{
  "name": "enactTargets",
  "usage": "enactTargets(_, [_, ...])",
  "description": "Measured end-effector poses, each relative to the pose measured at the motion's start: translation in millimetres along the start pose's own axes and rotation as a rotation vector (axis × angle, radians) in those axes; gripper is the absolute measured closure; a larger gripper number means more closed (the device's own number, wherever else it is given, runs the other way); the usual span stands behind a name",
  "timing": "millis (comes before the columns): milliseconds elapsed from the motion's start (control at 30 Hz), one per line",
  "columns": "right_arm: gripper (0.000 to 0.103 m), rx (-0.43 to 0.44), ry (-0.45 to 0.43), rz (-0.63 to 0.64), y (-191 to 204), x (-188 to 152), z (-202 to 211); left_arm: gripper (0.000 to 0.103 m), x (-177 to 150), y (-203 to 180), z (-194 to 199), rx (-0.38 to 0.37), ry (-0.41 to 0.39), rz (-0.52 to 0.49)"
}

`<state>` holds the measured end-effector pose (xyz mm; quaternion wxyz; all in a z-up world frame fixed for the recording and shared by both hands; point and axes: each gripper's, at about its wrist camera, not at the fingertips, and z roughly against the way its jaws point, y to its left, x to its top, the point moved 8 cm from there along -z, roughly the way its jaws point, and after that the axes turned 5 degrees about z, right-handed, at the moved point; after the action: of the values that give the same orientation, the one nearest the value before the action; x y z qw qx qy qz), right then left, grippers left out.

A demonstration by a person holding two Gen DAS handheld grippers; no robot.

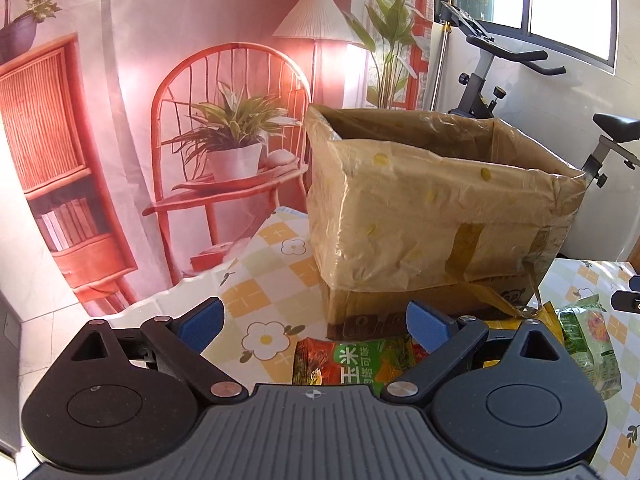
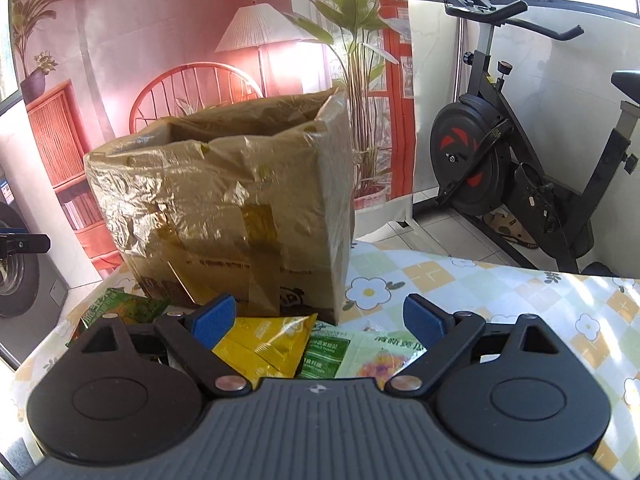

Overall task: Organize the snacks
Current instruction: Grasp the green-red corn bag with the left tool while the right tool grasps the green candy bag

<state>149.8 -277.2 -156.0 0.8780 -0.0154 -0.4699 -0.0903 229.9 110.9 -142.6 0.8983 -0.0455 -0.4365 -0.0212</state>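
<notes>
Lying flat: yellow snack pkt (image 2: 266, 346), corner twd box (image 2: 224, 204)

The inside of the tall cardboard box wrapped in crinkled brown plastic film (image 1: 436, 208) cannot be seen from either wrist view; only its upper inner walls show. The red-and-green printed snack packet (image 1: 352, 364) is half covered by the left hand-held gripper (image 1: 314, 322) body, so its lettering is cut short. In the right wrist view, the yellow foil snack packet (image 2: 268, 344) and the pale green snack packet (image 2: 360, 356) vanish beneath the right hand-held gripper (image 2: 320, 320), their lower parts hidden.
</notes>
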Motion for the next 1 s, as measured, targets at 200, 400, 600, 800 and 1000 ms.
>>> enactTargets(200, [0.011,-0.054,0.057,-0.023,-21,-33,-13,0.009,-24,6,-16,0.006,0.020,0.001])
enactTargets(400, [0.011,-0.053,0.075,-0.042,-25,-39,-21,0.009,-34,-3,-32,-0.028,0.041,-0.001])
enactTargets(600, [0.011,-0.039,0.077,-0.041,-18,-38,-28,0.009,-46,-5,-45,-0.055,0.072,-0.002])
enactTargets(800, [0.011,-0.036,0.089,-0.047,-16,-44,-34,0.009,-55,1,-65,-0.080,0.104,0.072])
enactTargets(1000, [0.011,-0.042,0.093,-0.056,-18,-45,-38,0.009,-63,-5,-90,-0.101,0.143,0.078])
